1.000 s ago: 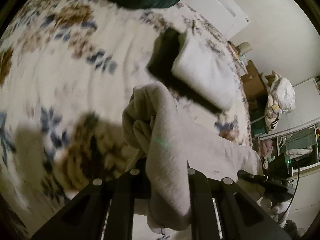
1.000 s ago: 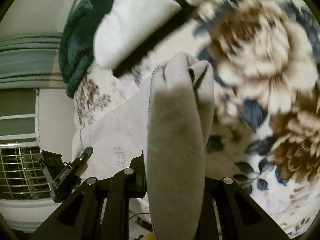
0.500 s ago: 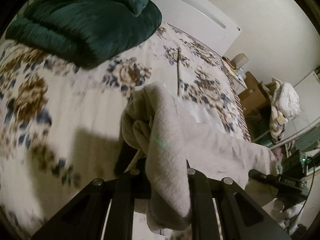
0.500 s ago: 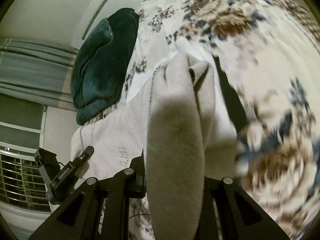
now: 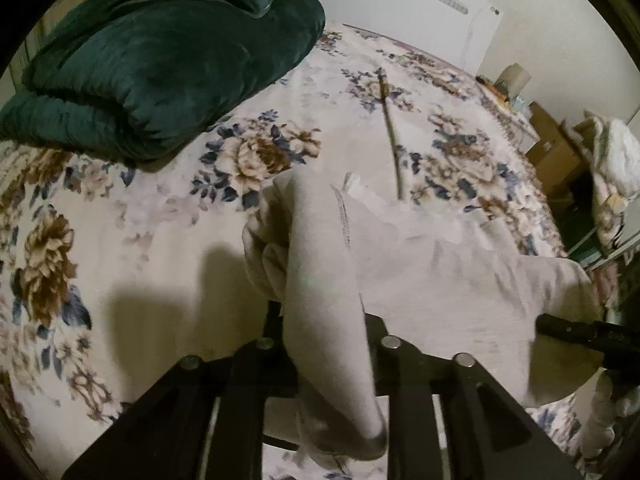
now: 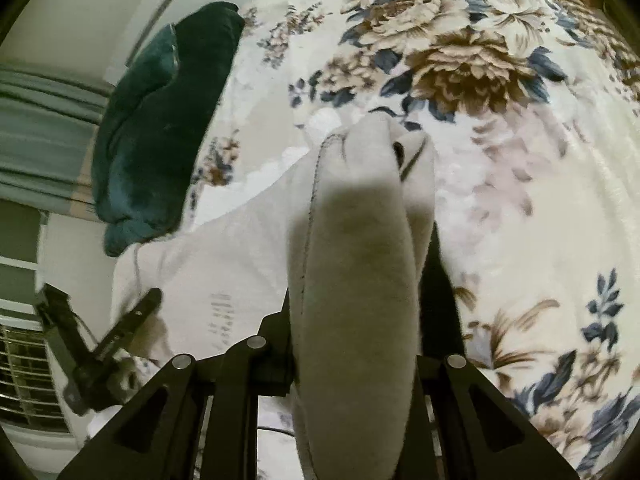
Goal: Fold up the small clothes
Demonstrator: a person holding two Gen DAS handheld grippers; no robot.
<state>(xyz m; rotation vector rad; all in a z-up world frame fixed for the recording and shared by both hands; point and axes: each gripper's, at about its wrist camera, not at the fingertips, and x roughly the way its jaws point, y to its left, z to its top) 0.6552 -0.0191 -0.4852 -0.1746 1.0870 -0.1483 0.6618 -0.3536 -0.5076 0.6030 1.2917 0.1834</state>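
Note:
A pale grey small garment (image 5: 440,280) hangs stretched between my two grippers above a floral bedspread (image 5: 120,208). My left gripper (image 5: 320,280) is shut on one bunched corner, and cloth drapes over its fingers and hides them. My right gripper (image 6: 372,208) is shut on the other corner of the garment (image 6: 352,280), its fingers also wrapped in cloth. The right gripper shows at the right edge of the left wrist view (image 5: 580,332). The left gripper shows at the lower left of the right wrist view (image 6: 100,344).
A folded dark green blanket (image 5: 160,60) lies at the far left of the bed, also in the right wrist view (image 6: 160,128). A thin stick (image 5: 390,132) lies on the bedspread. A white headboard (image 5: 420,8) stands behind. Boxes and clutter (image 5: 560,148) stand at the right. A heater grille (image 6: 20,360) stands at the left.
Both grippers have swung with the garment away from a folded white and dark pile toward the green blanket end of the bed. That pile is out of view now. The grips are unchanged.

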